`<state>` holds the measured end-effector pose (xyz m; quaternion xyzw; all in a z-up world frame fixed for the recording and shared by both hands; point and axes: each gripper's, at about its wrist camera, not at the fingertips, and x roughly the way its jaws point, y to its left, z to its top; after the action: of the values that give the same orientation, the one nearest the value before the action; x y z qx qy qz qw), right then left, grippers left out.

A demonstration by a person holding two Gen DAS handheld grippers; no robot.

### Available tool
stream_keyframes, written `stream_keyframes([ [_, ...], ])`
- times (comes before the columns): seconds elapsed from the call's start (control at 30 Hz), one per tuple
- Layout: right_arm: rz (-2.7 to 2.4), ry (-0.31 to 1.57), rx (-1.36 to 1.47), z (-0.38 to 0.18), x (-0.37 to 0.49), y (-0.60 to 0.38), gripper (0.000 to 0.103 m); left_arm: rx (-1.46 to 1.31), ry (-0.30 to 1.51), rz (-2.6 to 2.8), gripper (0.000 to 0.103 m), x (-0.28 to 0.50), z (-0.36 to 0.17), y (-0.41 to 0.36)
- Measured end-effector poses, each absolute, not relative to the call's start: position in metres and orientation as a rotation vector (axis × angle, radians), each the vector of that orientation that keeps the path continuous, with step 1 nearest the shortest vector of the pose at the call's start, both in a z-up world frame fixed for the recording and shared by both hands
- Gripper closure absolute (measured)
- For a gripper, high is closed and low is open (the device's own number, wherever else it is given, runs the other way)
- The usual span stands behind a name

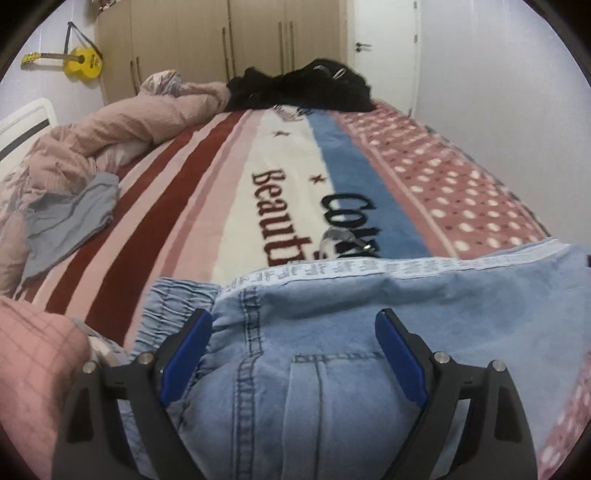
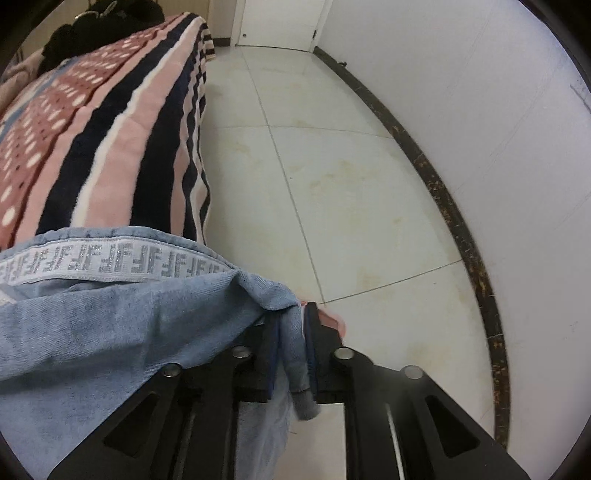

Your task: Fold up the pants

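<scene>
Light blue denim pants with a white patterned side stripe lie across the near end of the bed, on a striped plush blanket in red, pink, cream and blue with dark lettering. Elastic waistband bunched at left in the left wrist view, back pocket stitching visible between the fingers. Left gripper with blue pads is spread wide, hovering just over the seat area of the denim, nothing pinched; contact with cloth cannot be told.

Right gripper, black fingers pressed together on a fold of the pants fabric near the bed's edge, a gathered tail of denim hanging down between the fingers. Stripe band runs left from the pinch. Part of the pants hangs past the blanket side over the white tiled floor; dark baseboard and white wall at right, white door at the far end.

Elsewhere on the bed: crumpled pink quilt far left, grey garment beside it on the red stripes, black clothing pile at the far end. Yellow guitar hangs on the wall, beige wardrobe behind the bed
</scene>
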<state>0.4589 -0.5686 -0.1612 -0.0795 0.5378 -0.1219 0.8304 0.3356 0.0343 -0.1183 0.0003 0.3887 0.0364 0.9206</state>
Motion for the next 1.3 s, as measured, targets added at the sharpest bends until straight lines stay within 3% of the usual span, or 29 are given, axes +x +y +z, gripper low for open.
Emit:
stream_keyframes([
  [0.1, -0.258, 1.058, -0.198, -0.13, 0.442, -0.559, 0.057, -0.007, 0.784, 0.021, 0.014, 0.321, -0.102, 0.032],
  [0.27, -0.051, 0.912, -0.204, -0.077, 0.402, -0.496, 0.057, -0.067, 0.746, -0.048, 0.014, 0.284, -0.082, 0.03],
  [0.37, 0.188, 0.911, -0.164, -0.073, 0.385, -0.444, 0.058, -0.088, 0.73, -0.044, 0.014, 0.262, -0.074, 0.033],
  [0.43, 0.315, 0.924, -0.141, -0.08, 0.378, -0.414, 0.068, -0.107, 0.724, -0.038, 0.014, 0.246, -0.072, 0.038],
  [0.47, 0.368, 0.934, -0.134, -0.086, 0.375, -0.398, 0.083, -0.124, 0.727, -0.035, 0.013, 0.238, -0.072, 0.042],
  [0.5, 0.407, 0.954, -0.123, -0.094, 0.374, -0.379, 0.088, -0.144, 0.737, -0.033, 0.013, 0.229, -0.075, 0.048],
  [0.73, 0.294, 1.012, -0.085, -0.146, 0.419, -0.357, 0.088, -0.228, 0.78, -0.039, 0.01, 0.19, -0.103, 0.068],
  [0.83, 0.265, 1.005, 0.003, -0.15, 0.435, -0.362, 0.091, -0.18, 0.775, -0.049, 0.01, 0.185, -0.108, 0.059],
  [0.93, 0.201, 0.947, -0.095, -0.146, 0.439, -0.358, 0.09, -0.245, 0.805, -0.055, 0.01, 0.185, -0.114, 0.059],
  [1.07, 0.186, 0.939, -0.096, -0.139, 0.434, -0.361, 0.086, -0.437, 0.852, -0.13, 0.008, 0.185, -0.127, 0.062],
  [1.17, 0.223, 0.929, -0.048, -0.127, 0.418, -0.371, 0.072, -0.429, 0.862, -0.118, 0.008, 0.188, -0.134, 0.057],
  [1.3, 0.258, 0.901, -0.046, -0.109, 0.383, -0.379, 0.071, -0.512, 0.836, -0.09, 0.008, 0.197, -0.14, 0.064],
])
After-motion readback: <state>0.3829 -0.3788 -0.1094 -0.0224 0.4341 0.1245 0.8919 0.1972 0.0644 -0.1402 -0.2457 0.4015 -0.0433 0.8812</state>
